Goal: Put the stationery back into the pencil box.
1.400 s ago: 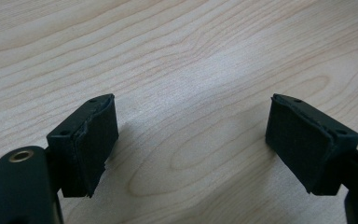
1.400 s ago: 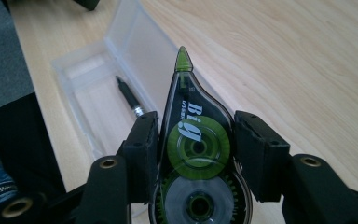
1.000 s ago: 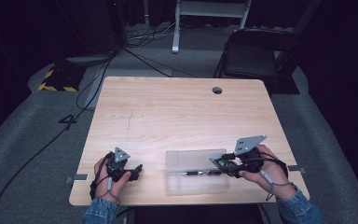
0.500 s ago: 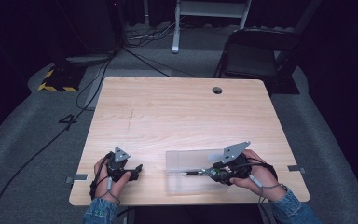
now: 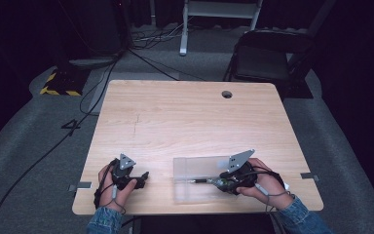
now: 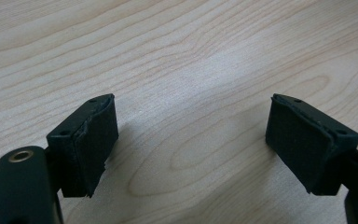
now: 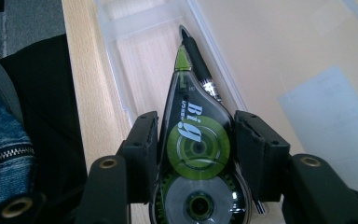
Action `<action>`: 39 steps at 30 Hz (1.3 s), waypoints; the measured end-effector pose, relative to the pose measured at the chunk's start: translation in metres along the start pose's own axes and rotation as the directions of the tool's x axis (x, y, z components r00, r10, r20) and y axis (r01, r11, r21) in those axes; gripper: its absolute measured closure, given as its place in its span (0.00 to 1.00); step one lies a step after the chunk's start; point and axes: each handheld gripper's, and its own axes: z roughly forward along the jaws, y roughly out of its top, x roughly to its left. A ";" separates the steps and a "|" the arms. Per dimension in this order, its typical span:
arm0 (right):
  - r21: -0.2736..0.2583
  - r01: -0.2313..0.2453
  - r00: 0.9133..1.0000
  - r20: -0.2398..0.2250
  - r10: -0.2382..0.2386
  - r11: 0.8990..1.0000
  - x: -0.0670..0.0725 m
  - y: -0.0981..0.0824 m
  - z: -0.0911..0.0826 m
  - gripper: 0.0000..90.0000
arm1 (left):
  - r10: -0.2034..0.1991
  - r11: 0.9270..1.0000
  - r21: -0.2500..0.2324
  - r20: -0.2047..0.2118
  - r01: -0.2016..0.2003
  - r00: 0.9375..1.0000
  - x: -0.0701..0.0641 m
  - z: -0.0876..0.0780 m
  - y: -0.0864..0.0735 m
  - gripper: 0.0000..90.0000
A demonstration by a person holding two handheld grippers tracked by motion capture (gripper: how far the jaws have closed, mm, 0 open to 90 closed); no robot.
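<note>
My right gripper (image 7: 196,125) is shut on a black and green correction tape dispenser (image 7: 193,140), one jaw against each flat side. The dispenser's tip points into a clear plastic case (image 7: 135,60) by the table's near edge. Beside the tip, a black pen (image 7: 199,63) lies inside the case. In the high view the right gripper (image 5: 221,181) sits low at the right end of the clear case (image 5: 195,170). At the front left my left gripper (image 5: 141,178) rests on the wood. Its jaws (image 6: 191,135) stand wide apart with bare table between them.
The wooden table (image 5: 185,122) has a round cable hole (image 5: 227,94) near its far edge. A dark folding chair (image 5: 268,58) stands beyond the table at the right. Cables and a yellow-striped box (image 5: 58,83) lie on the floor at the far left.
My right gripper has moved left and down with the dispenser, onto the right end of the clear case. The left gripper has stayed where it was.
</note>
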 end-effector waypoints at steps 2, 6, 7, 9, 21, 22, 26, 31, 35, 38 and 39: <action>0.003 0.004 1.000 -0.004 -0.004 1.000 0.000 0.000 0.001 0.58 | 0.000 1.000 0.000 0.000 0.000 1.000 0.000 0.000 0.000 0.19; 0.004 0.000 1.000 -0.008 0.000 1.000 -0.001 0.000 0.004 0.58 | 0.000 1.000 0.000 0.000 0.000 1.000 0.000 0.000 0.000 0.19; 0.005 0.003 1.000 -0.012 -0.002 1.000 -0.001 0.001 0.005 0.58 | 0.000 1.000 0.000 0.000 0.000 1.000 0.000 0.000 0.000 0.19; 0.011 0.004 1.000 -0.019 -0.004 1.000 0.000 0.001 0.007 0.58 | 0.000 1.000 0.000 0.000 0.000 1.000 0.000 0.000 0.000 0.19; 0.035 -0.009 0.999 -0.039 0.010 0.999 0.000 -0.003 0.011 0.58 | 0.000 1.000 0.000 0.000 0.000 1.000 0.000 0.000 0.000 0.19; 0.037 -0.009 0.999 -0.040 0.011 0.999 0.000 -0.003 0.012 0.58 | 0.000 1.000 0.000 0.000 0.000 1.000 0.000 0.000 0.000 0.19; 0.043 -0.010 0.999 -0.047 0.012 0.999 0.001 -0.003 0.013 0.58 | 0.000 1.000 0.000 0.000 0.000 1.000 0.000 0.000 0.000 0.19; 0.046 -0.016 0.998 -0.058 0.019 0.999 0.003 -0.004 0.014 0.58 | 0.000 1.000 0.000 0.000 0.000 1.000 0.000 0.000 0.000 0.19; 0.054 -0.018 0.997 -0.073 0.022 0.998 0.003 -0.005 0.016 0.57 | -0.001 1.000 0.000 0.000 0.001 1.000 0.000 0.000 0.000 0.19; 0.058 -0.020 0.996 -0.085 0.025 0.998 0.002 -0.006 0.016 0.57 | 0.000 1.000 0.000 0.000 0.000 1.000 0.000 0.000 0.000 0.19; 0.060 -0.027 0.995 -0.091 0.032 0.998 0.003 -0.006 0.017 0.57 | -0.001 1.000 0.000 0.000 0.001 1.000 0.000 0.000 0.000 0.19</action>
